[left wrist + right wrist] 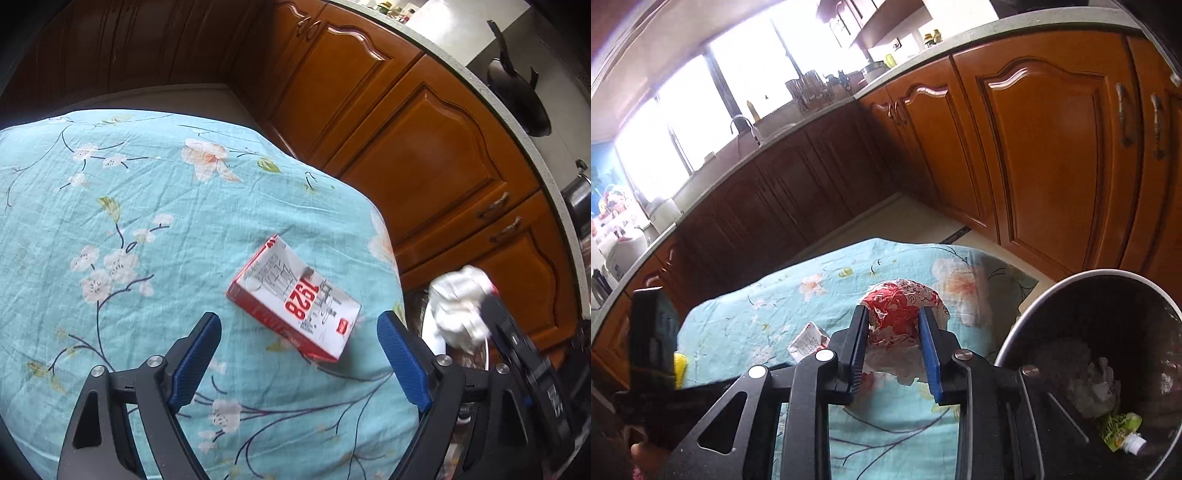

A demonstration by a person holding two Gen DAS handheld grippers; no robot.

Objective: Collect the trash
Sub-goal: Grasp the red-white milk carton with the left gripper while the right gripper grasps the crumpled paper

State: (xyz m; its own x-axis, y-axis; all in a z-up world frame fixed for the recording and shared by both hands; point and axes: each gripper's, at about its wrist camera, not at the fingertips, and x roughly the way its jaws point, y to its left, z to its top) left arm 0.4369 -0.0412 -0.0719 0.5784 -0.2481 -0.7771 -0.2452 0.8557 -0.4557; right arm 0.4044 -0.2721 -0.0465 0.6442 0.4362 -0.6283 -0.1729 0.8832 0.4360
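One red-and-white carton (295,302) lay on the bench. One crumpled red-and-white wrapper (899,317) was there too. One round bin (1034,314) stood beside the bench, and in it were one green pouch (1121,430) and one wad of pale paper (1093,387). One flowered blue cloth (129,221) covered the bench.

Cabinets: orange-brown wooden doors (1041,155), arched panels, metal handles, 1 to 3 o'clock.
Counter: pale speckled edge (820,107) above the cabinets.
Windows: bright, overexposed panes (738,85), 10 to 12 o'clock.
Floor: pale tile (916,218).
Table covering: turquoise floral cloth (140,229).
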